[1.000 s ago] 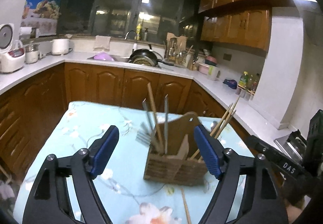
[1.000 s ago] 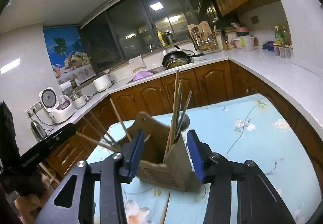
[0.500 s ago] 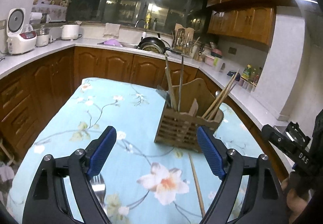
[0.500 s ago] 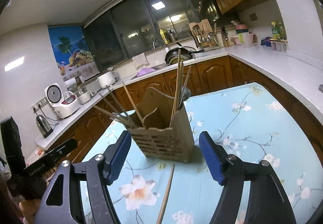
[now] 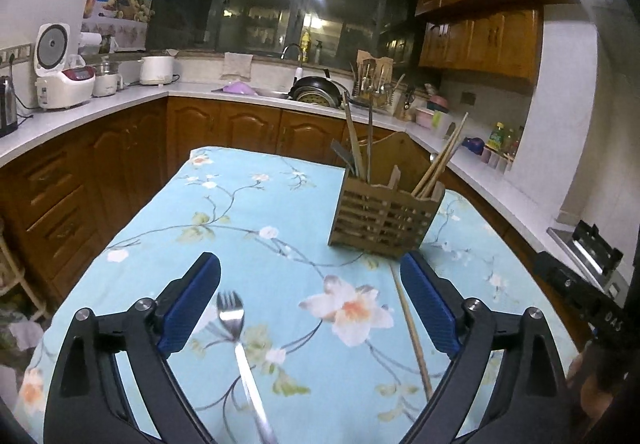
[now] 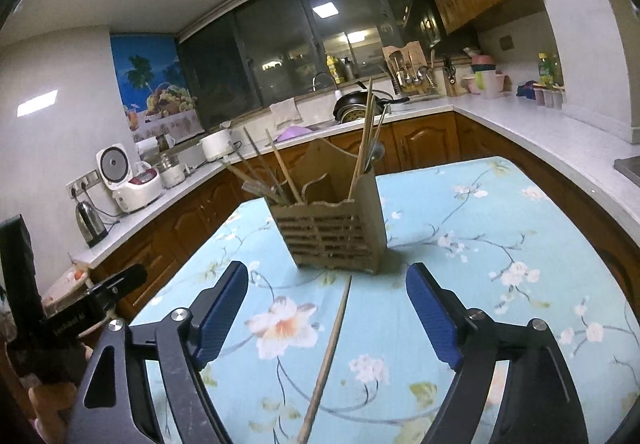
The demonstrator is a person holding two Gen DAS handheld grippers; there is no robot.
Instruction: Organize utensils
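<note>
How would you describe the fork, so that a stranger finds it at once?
Look at the table with the blue flowered cloth. In front of the wooden utensil holder two things lie loose. The fork is the shiny metal one with tines; the other is a plain wooden chopstick.

Light-blue tablecloth with white-and-orange floral pattern; brown slatted wooden utensil holder; silver fork; tan chopstick.
</note>
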